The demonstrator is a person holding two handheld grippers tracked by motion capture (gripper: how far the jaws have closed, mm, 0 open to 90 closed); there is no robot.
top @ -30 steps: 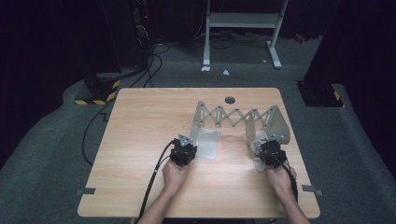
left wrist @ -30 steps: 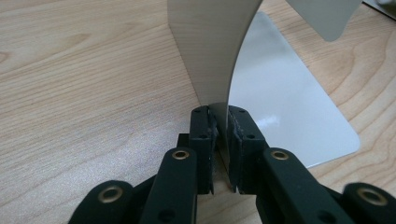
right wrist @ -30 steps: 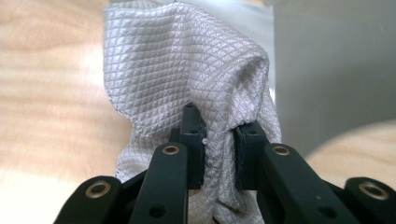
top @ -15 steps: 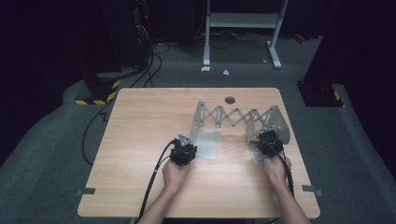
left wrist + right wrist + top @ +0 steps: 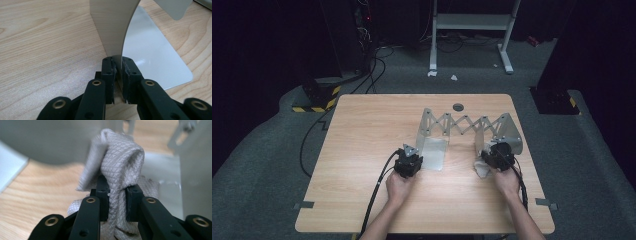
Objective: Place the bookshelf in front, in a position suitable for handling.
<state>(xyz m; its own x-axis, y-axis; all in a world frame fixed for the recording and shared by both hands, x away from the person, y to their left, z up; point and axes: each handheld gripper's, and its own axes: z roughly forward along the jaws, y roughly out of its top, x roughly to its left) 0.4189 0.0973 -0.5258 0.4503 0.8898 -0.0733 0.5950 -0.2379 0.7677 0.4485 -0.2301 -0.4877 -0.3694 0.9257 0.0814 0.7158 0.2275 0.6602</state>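
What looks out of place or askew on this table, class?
Nothing is spilled or broken. The metal rack sits slightly slanted across the table. The left gripper clamps one upright plate; the right gripper pinches a bunched white cloth against the rack's other end.

High view overlooks the table [image 5: 362,150]; gripper views sit close.

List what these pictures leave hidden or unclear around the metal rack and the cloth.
- Left gripper view: the rack's upright plate is cut off by the top edge.
- Right gripper view: the cloth hides what lies behind it; the grey shape at upper left is blurred.
- High view: the cloth is mostly covered by the gripper.
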